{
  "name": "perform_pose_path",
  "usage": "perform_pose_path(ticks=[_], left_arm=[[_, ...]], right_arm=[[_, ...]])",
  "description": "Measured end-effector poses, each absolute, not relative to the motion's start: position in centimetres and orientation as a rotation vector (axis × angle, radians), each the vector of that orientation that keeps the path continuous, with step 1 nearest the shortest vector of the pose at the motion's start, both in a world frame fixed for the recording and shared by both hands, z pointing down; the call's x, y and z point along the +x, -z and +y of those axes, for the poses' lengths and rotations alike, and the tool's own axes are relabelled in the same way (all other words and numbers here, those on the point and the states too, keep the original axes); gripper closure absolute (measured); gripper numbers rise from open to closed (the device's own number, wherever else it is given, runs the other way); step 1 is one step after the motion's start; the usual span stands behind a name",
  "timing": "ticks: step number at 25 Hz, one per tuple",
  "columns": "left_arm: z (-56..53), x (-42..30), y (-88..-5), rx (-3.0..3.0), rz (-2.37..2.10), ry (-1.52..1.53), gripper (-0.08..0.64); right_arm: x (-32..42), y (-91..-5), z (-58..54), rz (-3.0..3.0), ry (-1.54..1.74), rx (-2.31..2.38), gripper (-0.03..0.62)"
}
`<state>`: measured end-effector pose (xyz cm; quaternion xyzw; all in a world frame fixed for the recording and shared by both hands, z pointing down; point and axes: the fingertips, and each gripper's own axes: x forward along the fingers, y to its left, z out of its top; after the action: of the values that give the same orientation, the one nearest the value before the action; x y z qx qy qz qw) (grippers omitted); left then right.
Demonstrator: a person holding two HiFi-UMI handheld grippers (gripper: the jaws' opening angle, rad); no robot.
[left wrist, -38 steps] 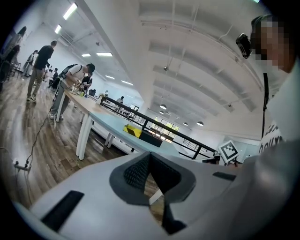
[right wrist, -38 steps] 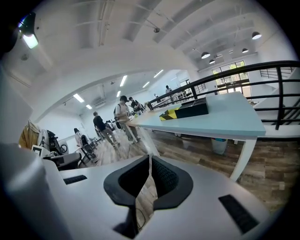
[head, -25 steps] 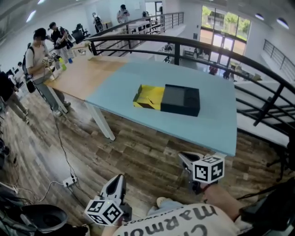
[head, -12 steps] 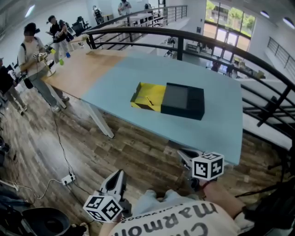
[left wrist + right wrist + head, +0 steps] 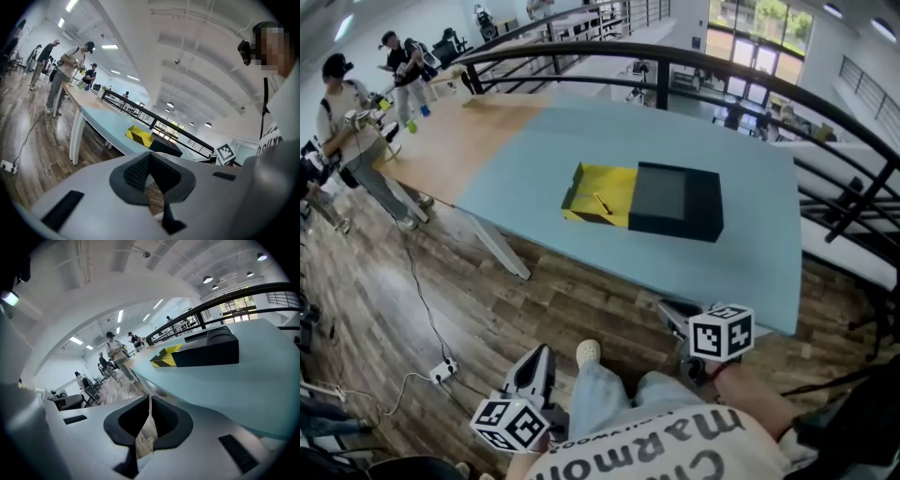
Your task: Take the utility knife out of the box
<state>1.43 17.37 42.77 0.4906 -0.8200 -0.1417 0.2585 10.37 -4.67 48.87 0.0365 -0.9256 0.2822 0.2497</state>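
Ahead, the box (image 5: pixel 675 199) lay well apart.
The right hand-held gripper (image 5: pixel 667 307) was nearer than the left hand-held gripper (image 5: pixel 542 352); both were closed, holding nothing; the utility knife (image 5: pixel 603 203) apparently lay slantwise.

The counter (image 5: pixel 750 262) was a long top, pale blue over most of its length, with a bare wooden section (image 5: pixel 459 141) at its far left end. It stood on white legs (image 5: pixel 502 251) over a plank floor (image 5: pixel 581 309). One box (image 5: pixel 647 199) lay flat on the blue part, about midway along it and in from every edge. Its yellow tray (image 5: pixel 586 183) stuck out to the left of a black sleeve (image 5: pixel 677 202) that covered the right part. Towards the far corner of the wooden section were a few small coloured items (image 5: pixel 412 124), too small to name.
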Motion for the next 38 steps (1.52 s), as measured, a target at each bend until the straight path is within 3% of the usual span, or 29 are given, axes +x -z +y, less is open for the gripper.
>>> perform_pose_path(ticks=[8, 20, 30, 38], left_arm=[[12.4, -5.1, -42.7, 1.43, -2.144, 0.365, 0.558], [6.6, -20.1, -38.7, 1.559, -2.085, 0.32, 0.558], [1.2, -28.3, -37.5, 1.704, -1.992, 0.273, 0.558], [-2.3, -30.6, -39.2, 1.811, -1.878, 0.234, 0.558]], right_arm=[[5.7, -49.3, -8.5, -2.518, -0.802, 0.226, 0.549], [-7.6, -45.0, -12.8, -2.573, -0.854, 0.345, 0.549], [-13.1, -43.6, -17.1, -2.606, -0.876, 0.539, 0.549], [-13.9, -45.3, -18.1, -2.585, -0.921, 0.662, 0.549]])
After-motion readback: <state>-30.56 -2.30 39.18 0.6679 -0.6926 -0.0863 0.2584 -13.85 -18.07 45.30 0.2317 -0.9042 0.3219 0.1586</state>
